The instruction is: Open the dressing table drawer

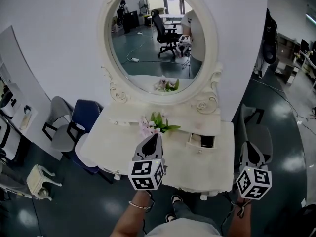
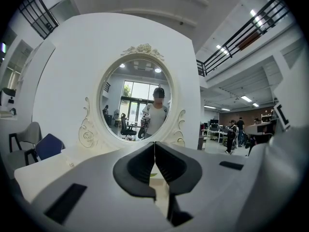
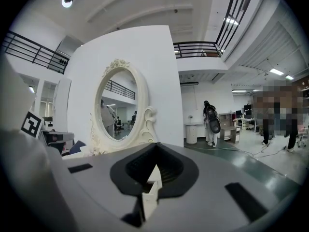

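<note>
Left jaws: shut tight, nothing between them. The left gripper (image 1: 156, 136) hangs over the middle of the counter (image 1: 113, 149), by the flowers (image 1: 157, 123).
Right jaws: shut and empty too. The right gripper (image 1: 245, 146) is past the counter's right edge.
Drawer: the small drawer (image 1: 194, 141) sits pulled out on the counter's right side, between both grippers, with something dark inside.
Mirror: the oval mirror (image 1: 155, 38) stands at the back.
</note>
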A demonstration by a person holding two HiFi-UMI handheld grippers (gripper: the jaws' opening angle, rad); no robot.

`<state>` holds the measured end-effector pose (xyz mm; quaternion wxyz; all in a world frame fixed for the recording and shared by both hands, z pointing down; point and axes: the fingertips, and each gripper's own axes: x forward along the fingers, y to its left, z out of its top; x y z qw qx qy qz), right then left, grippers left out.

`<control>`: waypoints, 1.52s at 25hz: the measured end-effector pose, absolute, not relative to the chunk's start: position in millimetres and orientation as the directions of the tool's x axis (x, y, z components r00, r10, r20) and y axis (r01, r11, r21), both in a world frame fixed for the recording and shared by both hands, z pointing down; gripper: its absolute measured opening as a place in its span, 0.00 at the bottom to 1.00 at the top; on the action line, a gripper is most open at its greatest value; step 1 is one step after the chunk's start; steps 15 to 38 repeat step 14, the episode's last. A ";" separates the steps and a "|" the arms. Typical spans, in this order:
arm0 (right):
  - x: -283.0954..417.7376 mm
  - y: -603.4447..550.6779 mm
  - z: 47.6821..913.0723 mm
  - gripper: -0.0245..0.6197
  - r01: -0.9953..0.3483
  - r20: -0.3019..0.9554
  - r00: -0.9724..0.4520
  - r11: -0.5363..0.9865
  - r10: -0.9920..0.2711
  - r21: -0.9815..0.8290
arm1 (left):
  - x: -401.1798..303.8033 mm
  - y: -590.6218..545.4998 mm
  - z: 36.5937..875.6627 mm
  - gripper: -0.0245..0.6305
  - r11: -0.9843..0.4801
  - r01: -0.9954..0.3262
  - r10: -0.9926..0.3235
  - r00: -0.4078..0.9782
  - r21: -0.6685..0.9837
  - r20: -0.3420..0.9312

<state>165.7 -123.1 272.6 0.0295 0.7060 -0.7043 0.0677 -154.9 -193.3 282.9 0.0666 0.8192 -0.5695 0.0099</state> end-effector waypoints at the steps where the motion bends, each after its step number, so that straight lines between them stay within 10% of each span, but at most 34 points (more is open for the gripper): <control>1: 164.6 -124.1 272.9 0.05 -0.999 0.139 -0.004 -0.004 -0.990 -0.052 | -155.6 -193.8 283.4 0.07 -0.341 -0.935 -0.932 0.350 0.099 0.093; 38: 160.8 -125.7 280.2 0.04 -0.998 0.155 -0.008 -0.001 -0.988 -0.059 | -160.9 -194.6 289.7 0.07 -0.343 -0.931 -0.929 0.356 0.123 0.101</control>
